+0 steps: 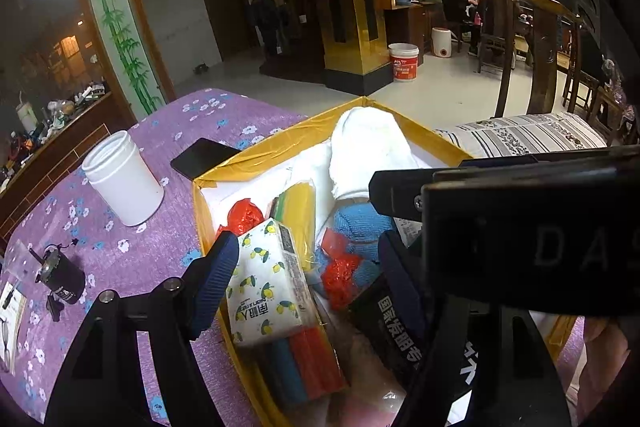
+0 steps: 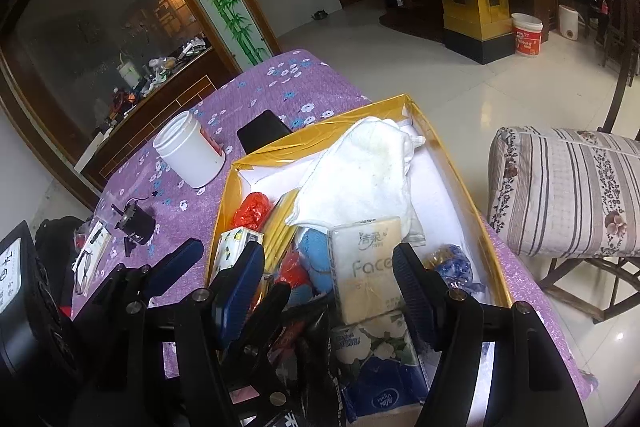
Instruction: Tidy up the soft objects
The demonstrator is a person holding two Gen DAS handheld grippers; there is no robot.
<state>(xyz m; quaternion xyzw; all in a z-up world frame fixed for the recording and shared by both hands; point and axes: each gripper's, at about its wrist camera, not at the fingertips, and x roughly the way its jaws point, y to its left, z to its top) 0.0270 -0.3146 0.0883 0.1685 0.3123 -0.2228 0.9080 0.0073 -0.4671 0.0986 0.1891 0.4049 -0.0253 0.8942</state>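
Purple flowered cloth (image 1: pixel 132 227) covers a table in a tiled room, with a yellow-rimmed box (image 2: pixel 224 195) at centre frame. Left of the box stand a white jar (image 1: pixel 124 179) and a black phone (image 1: pixel 202 157). Inside the box, a white towel (image 2: pixel 360 179) lies at the far end, above a blue knit (image 1: pixel 364 223) and red bags (image 1: pixel 340 277). In the left wrist view, the left gripper (image 1: pixel 308 277) is spread wide over the box, its left finger touching a lemon-print tissue pack (image 1: pixel 264 283); whether it grips the pack cannot be told. In the right wrist view, the right gripper (image 2: pixel 328 279) is open around a beige tissue pack (image 2: pixel 368 267), above a blue one (image 2: pixel 384 367).
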